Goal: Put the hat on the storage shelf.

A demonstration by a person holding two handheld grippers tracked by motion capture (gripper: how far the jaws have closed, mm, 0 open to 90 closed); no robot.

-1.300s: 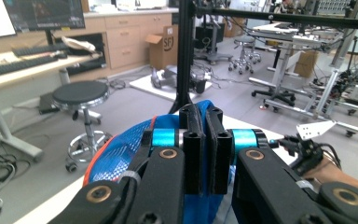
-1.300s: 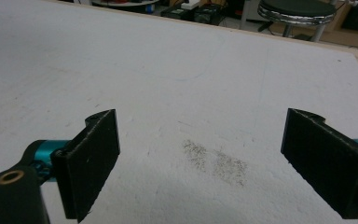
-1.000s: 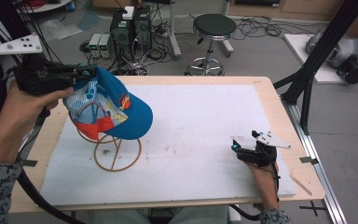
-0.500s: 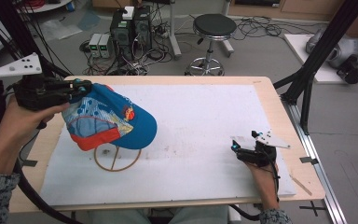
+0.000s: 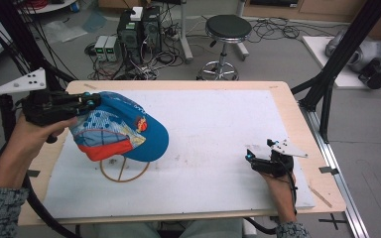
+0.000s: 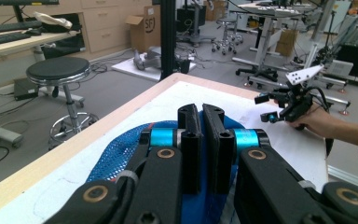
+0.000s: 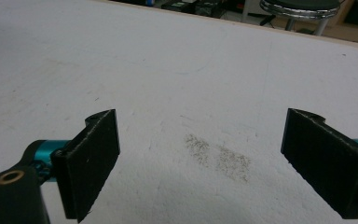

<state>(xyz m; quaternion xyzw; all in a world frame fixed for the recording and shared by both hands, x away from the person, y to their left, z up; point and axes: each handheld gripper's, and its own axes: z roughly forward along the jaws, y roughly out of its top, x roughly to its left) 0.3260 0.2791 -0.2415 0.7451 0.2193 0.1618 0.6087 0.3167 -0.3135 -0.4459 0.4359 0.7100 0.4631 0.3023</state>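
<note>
A blue cap [image 5: 129, 131] with a red-edged, patterned underside hangs tilted over a wire stand [image 5: 124, 171] at the table's left. My left gripper [image 5: 92, 101] is shut on the cap's back edge. In the left gripper view its jaws [image 6: 201, 116] are pressed together over the blue mesh of the cap [image 6: 116, 151]. My right gripper [image 5: 250, 158] rests low on the white mat [image 5: 218, 114] at the right, far from the cap. It stands open [image 7: 200, 154] with bare mat between its fingers, and it is also seen across the table [image 6: 265, 108].
The wooden table edge [image 5: 178, 84] frames the mat. Beyond the far edge stand a round stool [image 5: 226, 29] and computer boxes [image 5: 139, 25] amid cables. A black frame leg [image 5: 327, 89] rises at the table's right side.
My left gripper has carried the cap down and to the right, so it now sits lower over the wire stand. The right gripper has stayed put.
</note>
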